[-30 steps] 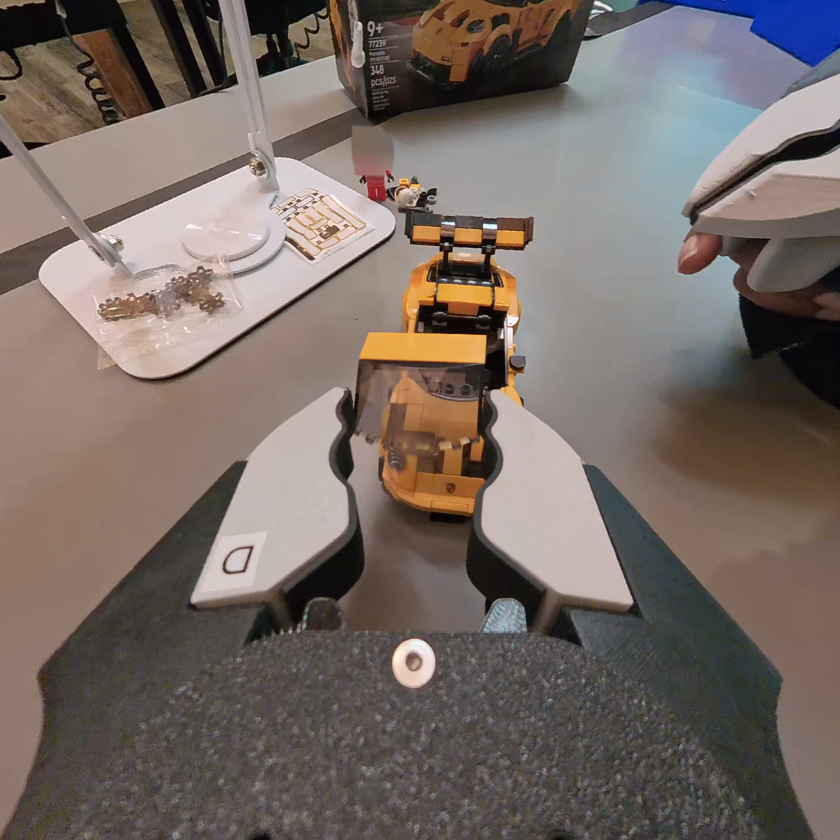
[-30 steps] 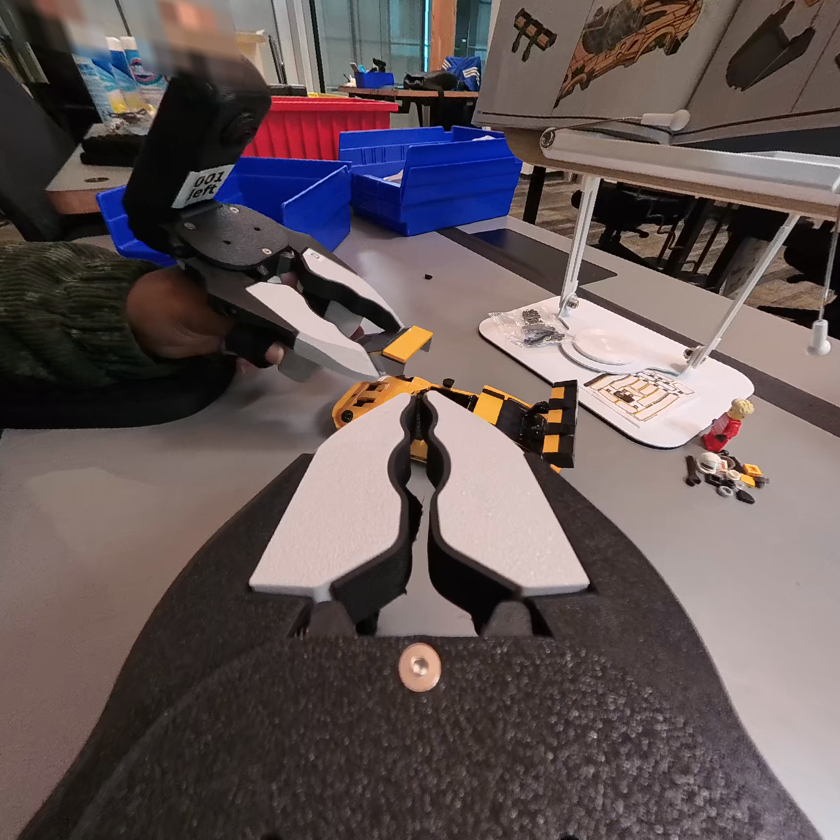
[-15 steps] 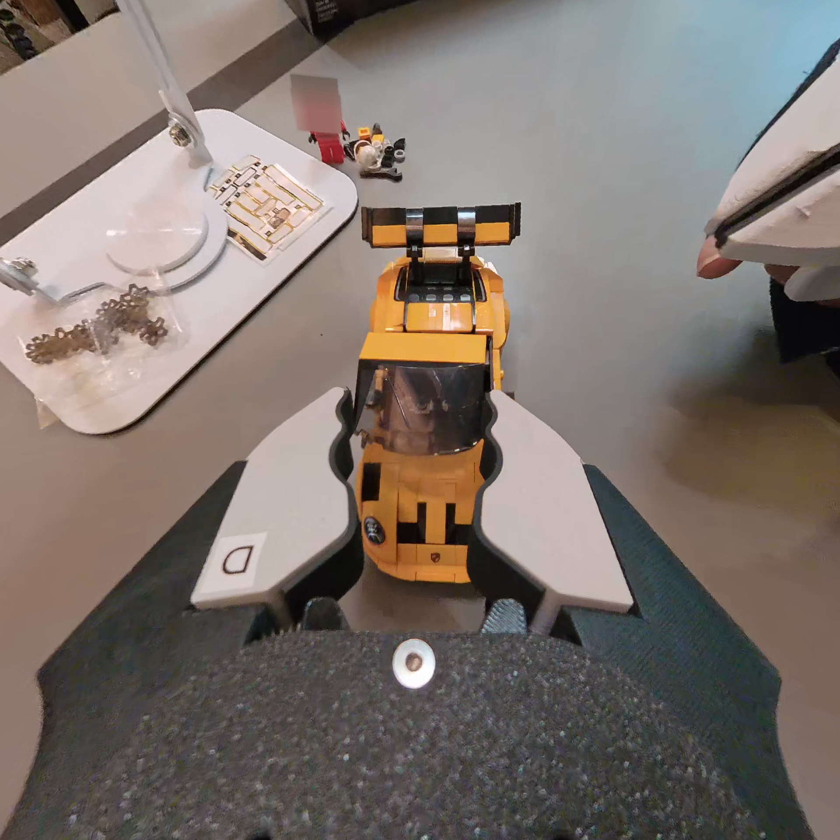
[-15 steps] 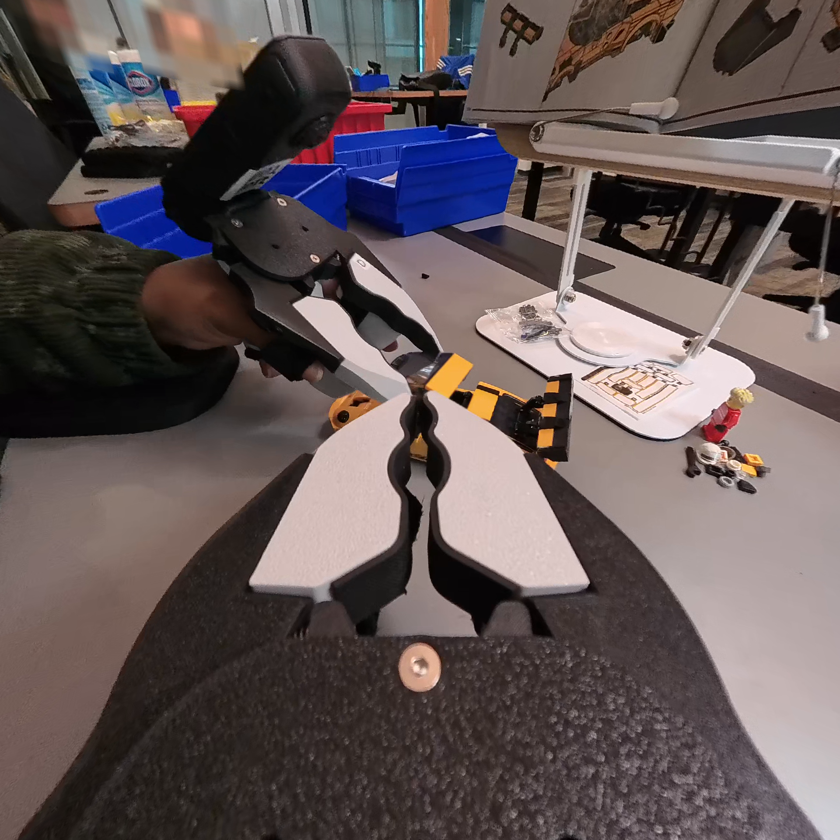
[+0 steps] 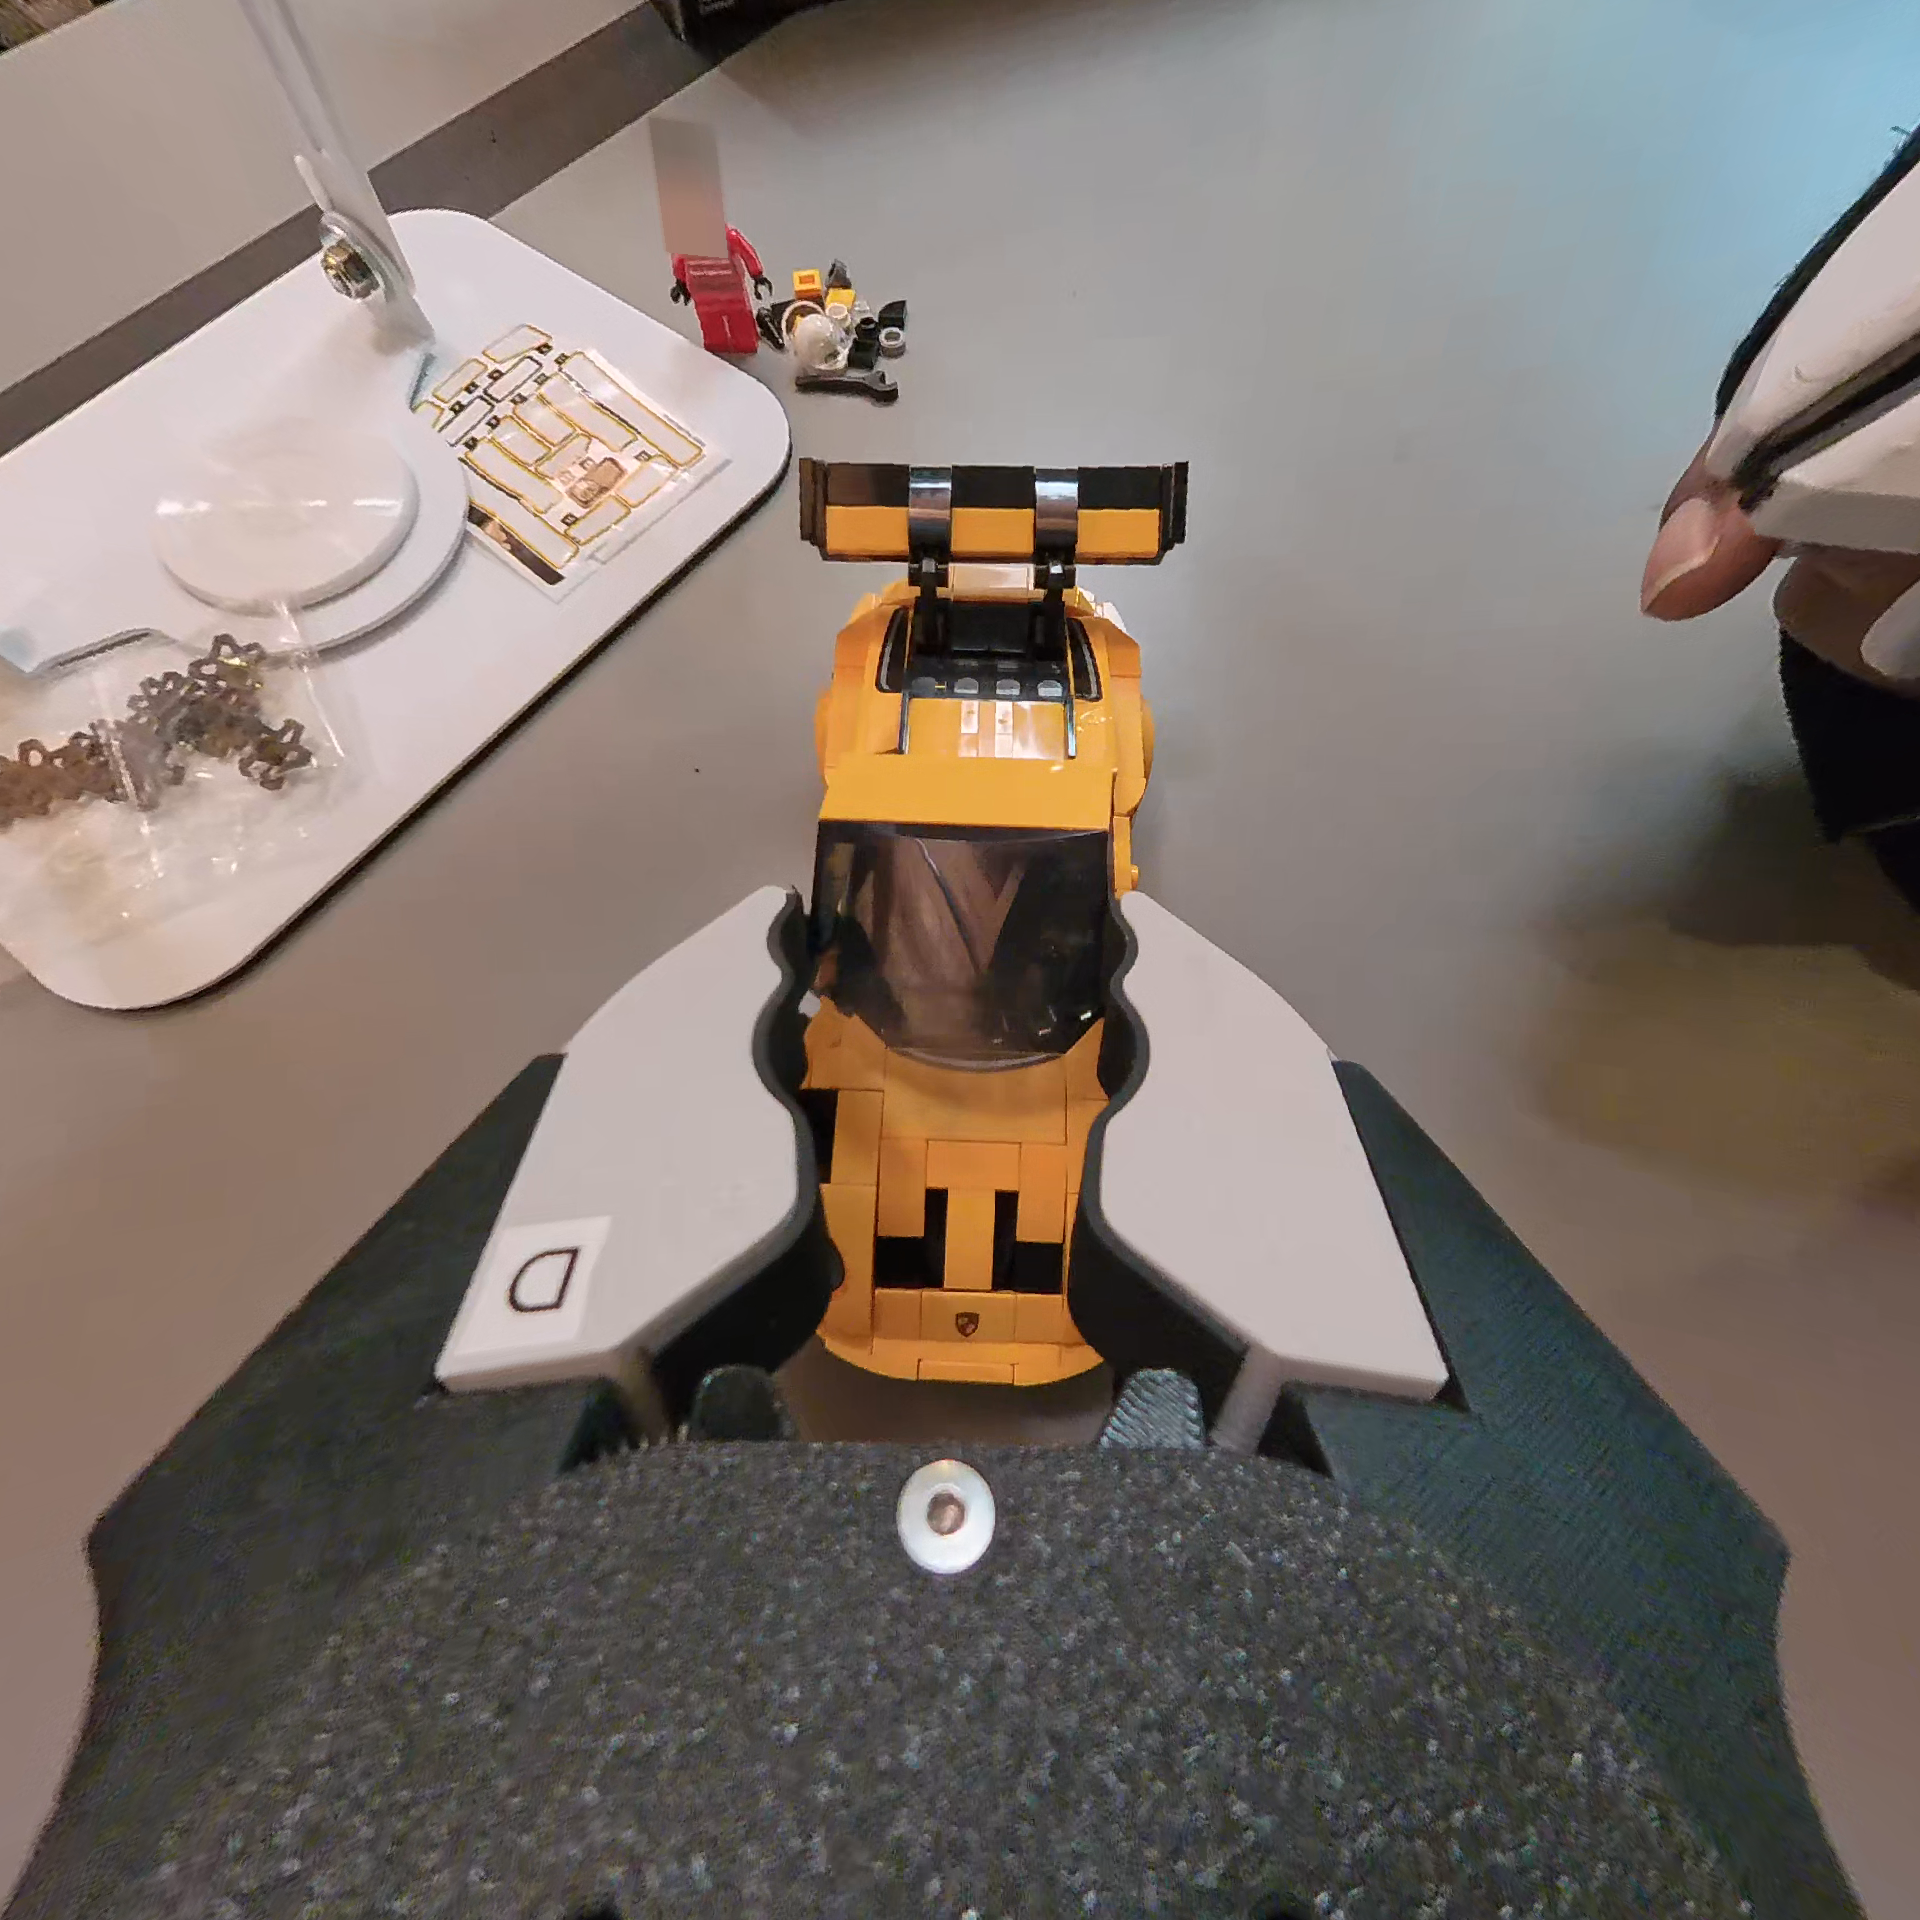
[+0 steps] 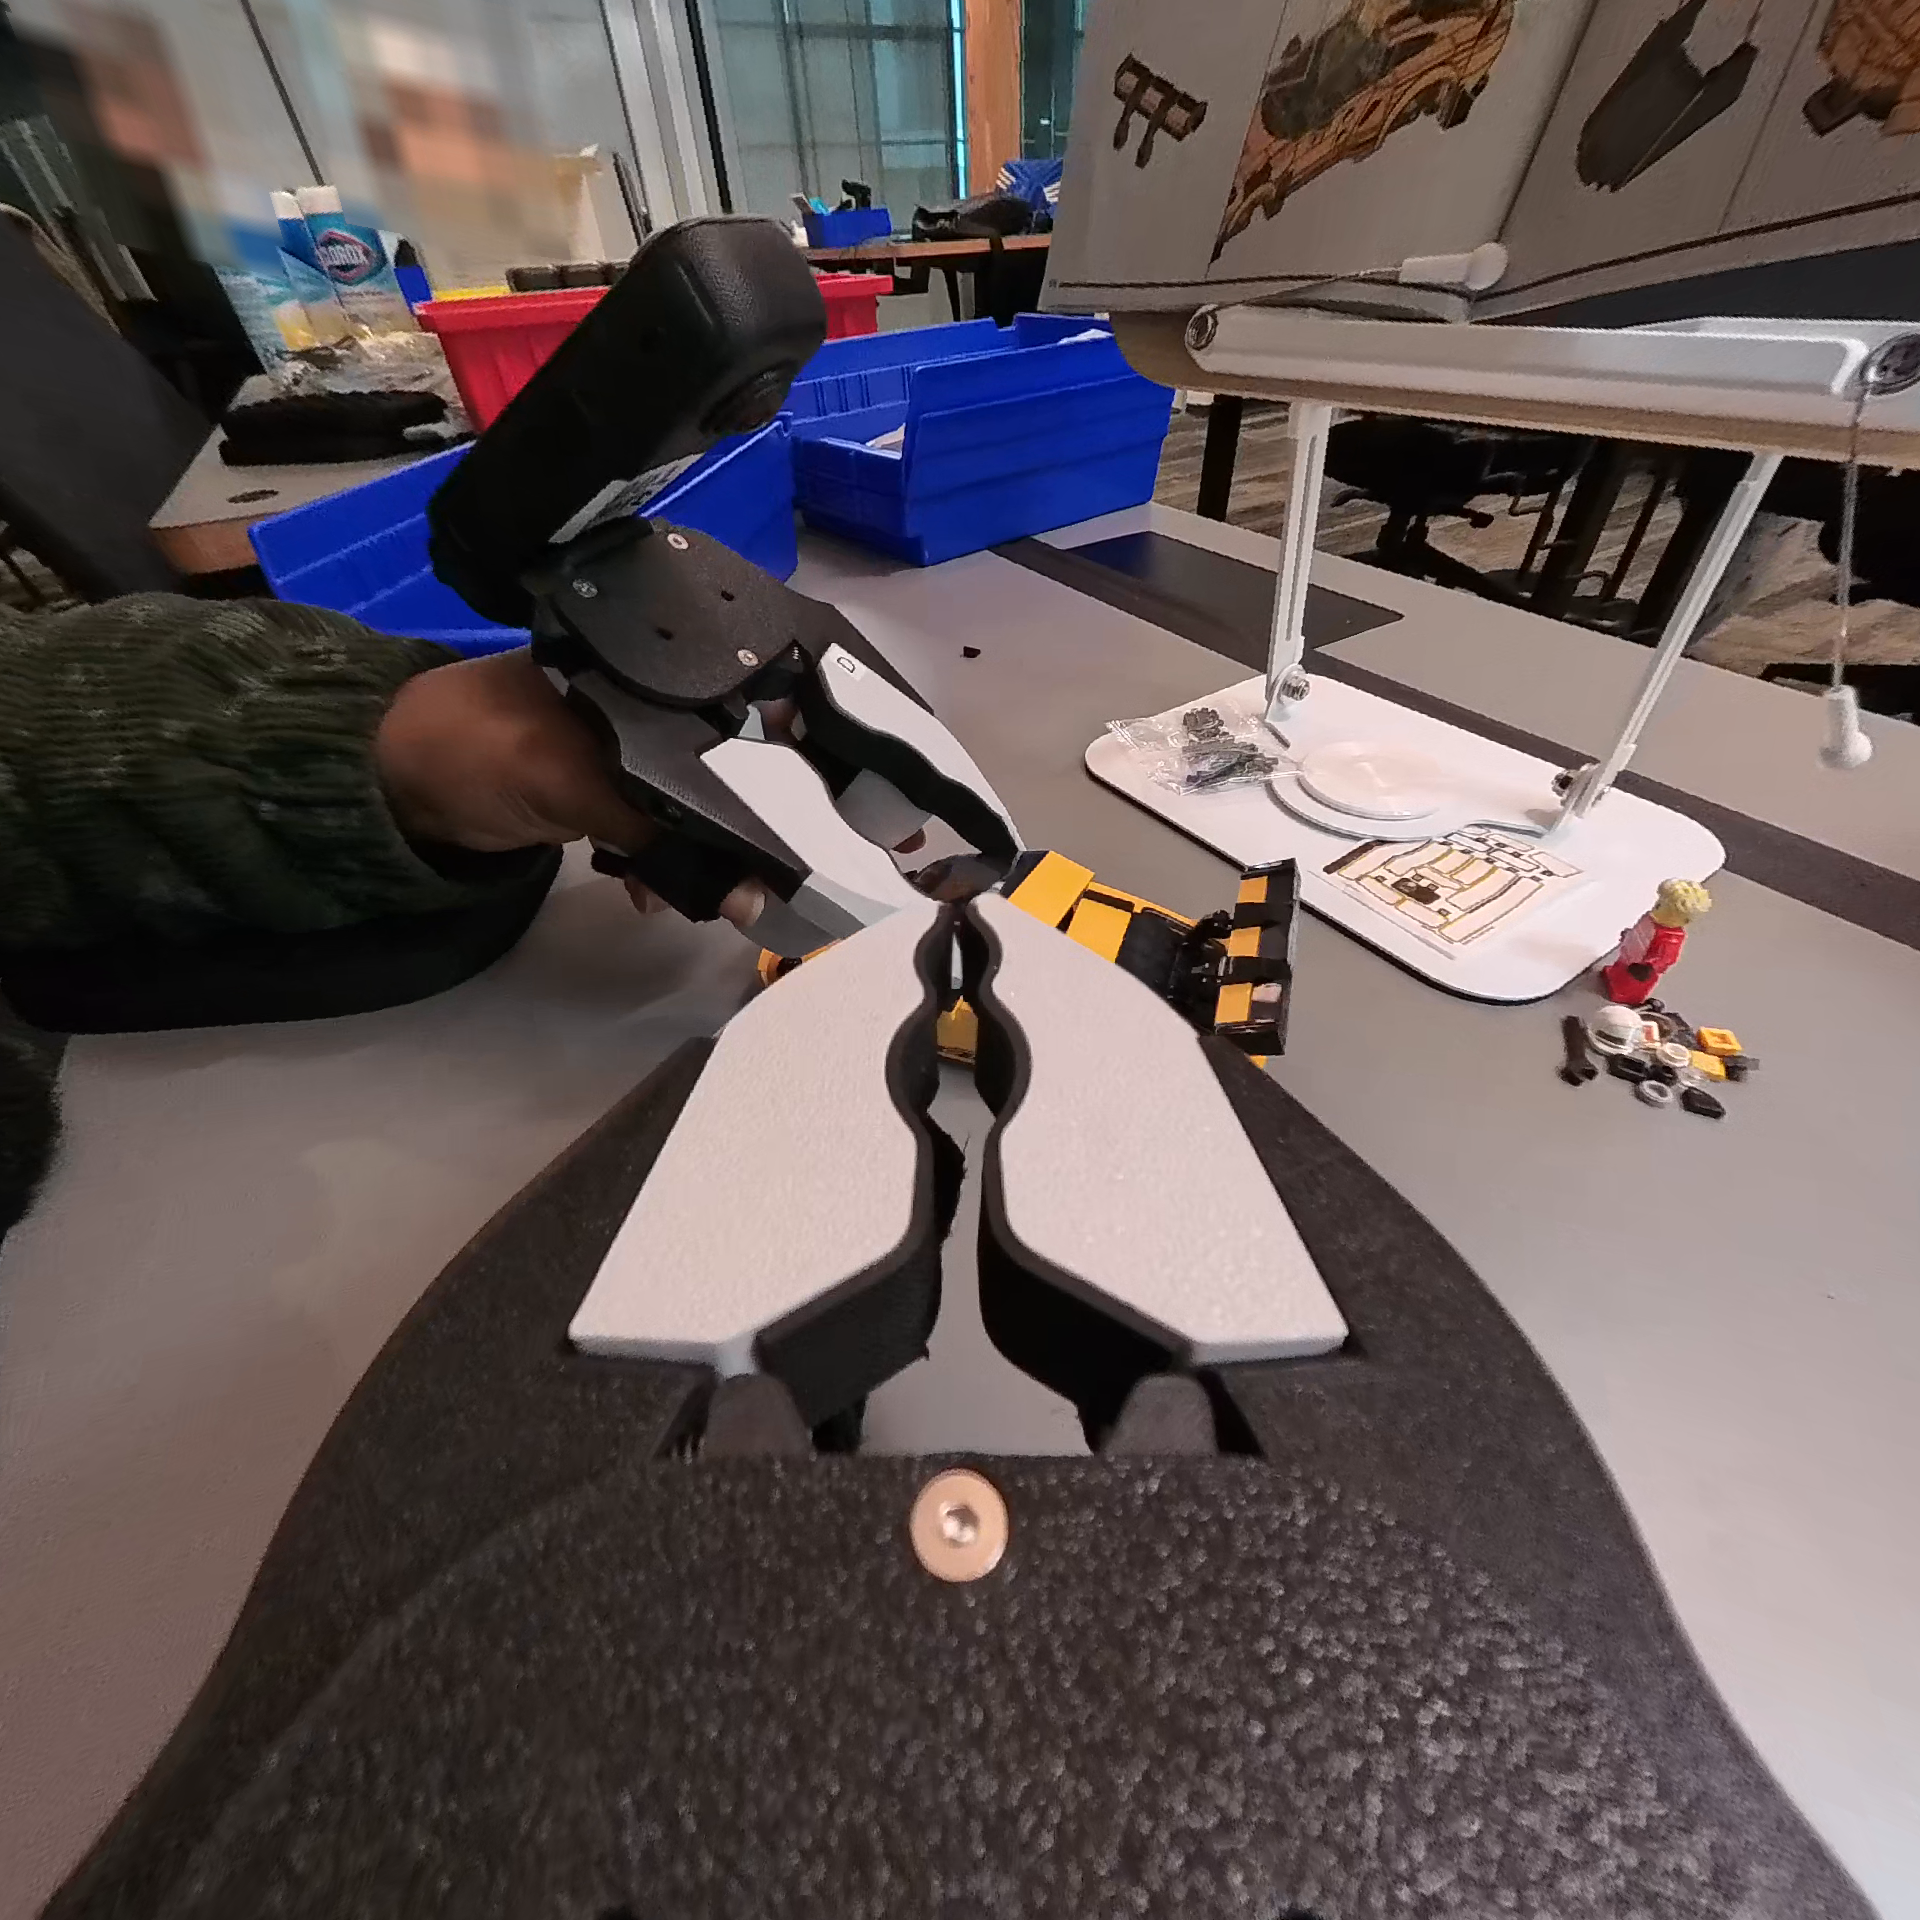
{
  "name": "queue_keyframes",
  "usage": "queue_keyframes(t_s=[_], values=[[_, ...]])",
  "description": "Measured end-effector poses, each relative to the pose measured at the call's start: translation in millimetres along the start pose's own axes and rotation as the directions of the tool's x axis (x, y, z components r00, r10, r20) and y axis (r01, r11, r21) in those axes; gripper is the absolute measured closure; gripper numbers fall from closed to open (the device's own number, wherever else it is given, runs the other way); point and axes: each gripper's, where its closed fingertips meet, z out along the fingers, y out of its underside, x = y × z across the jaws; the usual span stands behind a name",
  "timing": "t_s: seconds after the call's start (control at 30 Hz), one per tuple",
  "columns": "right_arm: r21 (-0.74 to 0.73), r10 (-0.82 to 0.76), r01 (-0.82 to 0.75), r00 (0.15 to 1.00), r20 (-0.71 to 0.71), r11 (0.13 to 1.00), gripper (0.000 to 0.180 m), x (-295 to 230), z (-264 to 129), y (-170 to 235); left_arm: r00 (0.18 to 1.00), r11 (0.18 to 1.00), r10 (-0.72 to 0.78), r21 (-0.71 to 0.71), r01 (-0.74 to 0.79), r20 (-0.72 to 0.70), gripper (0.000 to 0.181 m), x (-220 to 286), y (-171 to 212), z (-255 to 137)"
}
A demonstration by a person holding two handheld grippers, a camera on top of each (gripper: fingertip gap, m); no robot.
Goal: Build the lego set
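Your left gripper [image 5: 961, 966] clamps the dark windshield piece [image 5: 961, 940] onto the yellow car [image 5: 977, 790] mid-table; far left of it sits a white stand base [image 5: 312, 665]. Your right gripper [image 6: 961, 920] hovers near, fingers nearly together, empty.

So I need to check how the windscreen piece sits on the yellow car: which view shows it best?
The left wrist view: the dark windscreen piece faces the camera, between the left gripper's fingers, above the yellow car's hood. The right wrist view shows only a dark sliver, mostly hidden behind both grippers.
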Motion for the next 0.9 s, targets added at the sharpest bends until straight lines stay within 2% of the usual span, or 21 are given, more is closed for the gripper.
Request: queue_keyframes(t_s=[0.17,0.27,0.3,0.4,0.5,0.57,0.63,0.8,0.9], values=[[0.017,0.003,-0.003,1.000,-0.006,1.000,0.179,1.5,-3.1,-4.1,0.998,0.999,-0.034,0.020,0.035,-0.059,0.127,3.5,-0.8,-2.6],[0.024,0.005,-0.005,1.000,-0.009,1.000,0.180,2.4,-4.9,-6.0,0.973,0.990,-0.097,0.078,0.116,-0.209,0.128,10.0,-9.3,-13.3],[0.028,0.005,-0.005,1.000,-0.011,1.000,0.180,2.8,-5.5,-6.7,0.937,0.975,-0.139,0.121,0.187,-0.321,0.128,16.3,-17.7,-22.1],[0.030,0.010,-0.009,1.000,-0.011,0.999,0.180,3.8,-6.6,-7.4,0.808,0.888,-0.280,0.179,0.423,-0.519,0.128,7.2,-34.2,-43.6],[0.030,0.010,-0.009,1.000,-0.013,1.000,0.180,4.7,-7.5,-7.6,0.517,0.711,-0.319,0.161,0.685,-0.794,0.128,5.1,-59.9,-80.5],[0.032,0.008,-0.007,1.000,-0.016,0.999,0.180,5.5,-8.4,-8.2,0.376,0.596,-0.298,0.136,0.791,-0.877,0.127,-4.0,-70.9,-97.0],[0.035,0.008,-0.008,1.000,-0.018,0.999,0.179,6.0,-9.1,-9.0,0.256,0.520,-0.248,0.095,0.849,-0.934,0.128,-8.3,-78.9,-111.9],[0.035,0.011,-0.010,1.000,-0.018,0.999,0.179,6.3,-9.2,-8.8,0.113,0.474,-0.143,0.032,0.880,-0.983,0.128,-4.2,-89.2,-134.0],[0.031,0.010,-0.009,1.000,-0.017,0.999,0.179,6.0,-8.7,-8.0,0.035,0.478,-0.051,0.006,0.878,-0.998,0.128,3.0,-93.7,-150.4]])
